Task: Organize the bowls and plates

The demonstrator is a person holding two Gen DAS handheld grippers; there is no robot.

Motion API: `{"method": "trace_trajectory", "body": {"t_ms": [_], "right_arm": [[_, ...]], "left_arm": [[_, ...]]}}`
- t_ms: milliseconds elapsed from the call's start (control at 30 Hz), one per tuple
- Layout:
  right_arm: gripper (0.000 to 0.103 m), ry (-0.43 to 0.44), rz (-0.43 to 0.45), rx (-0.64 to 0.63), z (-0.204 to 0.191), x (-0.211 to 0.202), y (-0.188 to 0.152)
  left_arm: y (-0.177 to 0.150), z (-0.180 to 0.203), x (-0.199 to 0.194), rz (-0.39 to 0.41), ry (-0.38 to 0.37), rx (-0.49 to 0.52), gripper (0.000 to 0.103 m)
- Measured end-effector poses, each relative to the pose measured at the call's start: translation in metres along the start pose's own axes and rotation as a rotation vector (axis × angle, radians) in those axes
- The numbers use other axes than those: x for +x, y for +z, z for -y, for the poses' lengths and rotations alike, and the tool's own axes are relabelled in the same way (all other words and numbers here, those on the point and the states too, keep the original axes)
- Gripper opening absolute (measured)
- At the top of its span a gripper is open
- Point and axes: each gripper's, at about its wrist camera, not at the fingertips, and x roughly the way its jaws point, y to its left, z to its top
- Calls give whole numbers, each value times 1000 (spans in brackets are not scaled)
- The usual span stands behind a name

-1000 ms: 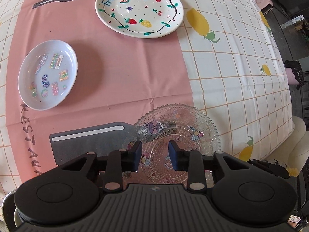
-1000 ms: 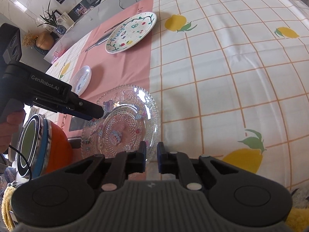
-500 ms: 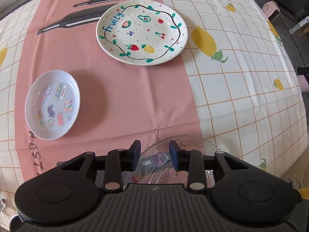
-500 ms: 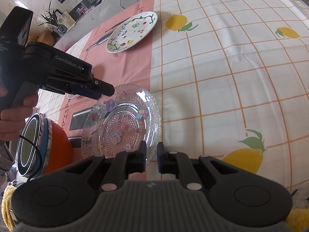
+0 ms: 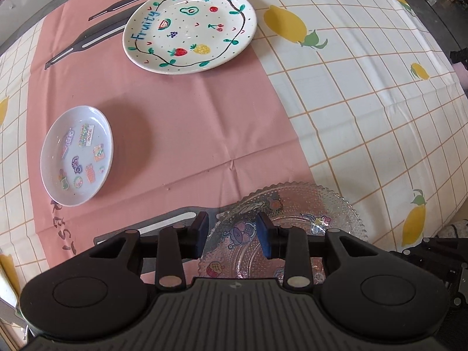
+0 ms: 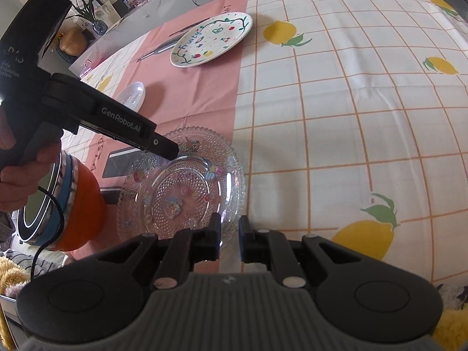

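A clear glass plate (image 6: 181,193) with cartoon stickers lies near the table's front edge, half on the pink runner. My right gripper (image 6: 229,239) is shut on its near rim. My left gripper (image 5: 232,234) points down over the glass plate (image 5: 292,213), its jaws open and nothing between them. In the right wrist view the left gripper (image 6: 171,150) hangs over the plate's far left rim. A white plate painted with fruit (image 5: 190,26) sits far back on the runner. A small pale dish with stickers (image 5: 76,155) lies at the left.
An orange bowl with a blue rim (image 6: 79,204) stands just left of the glass plate, beside the hand (image 6: 17,175) that holds the left gripper. Checked lemon-print cloth (image 6: 351,102) covers the table's right side. The table edge falls away at the right (image 5: 456,152).
The left gripper has swung in over the glass plate from the left and rolled a little. The right gripper and the glass plate have stayed where they were.
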Motion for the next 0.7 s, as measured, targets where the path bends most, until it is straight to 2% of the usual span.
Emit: {"method": "trace_trajectory", "body": {"t_ms": [167,300,400,533,667,700], "right_arm": [[11,-7,-5,-21,-2,-1,-2],[11,-3,-4,-11,-1,-1,-3],[13,4,0,2,1,-2,-2],[16,1,11,11,2,-3,-2],[27,-5,35,24,2,-7,0],[33,-5,44,26,1,-8,1]], "left_arm": [[-5,1,0,-21,9,5,40],[-7,-6,-2,-6,-10,-11,40],[-13,-17,-13,53,-50,-34,42],[-29,-37,-45,154,-118,-74,56],[-43,-51,-72,241,-129,-106,68],[-47,-55,-77,259,-135,-113,68]]}}
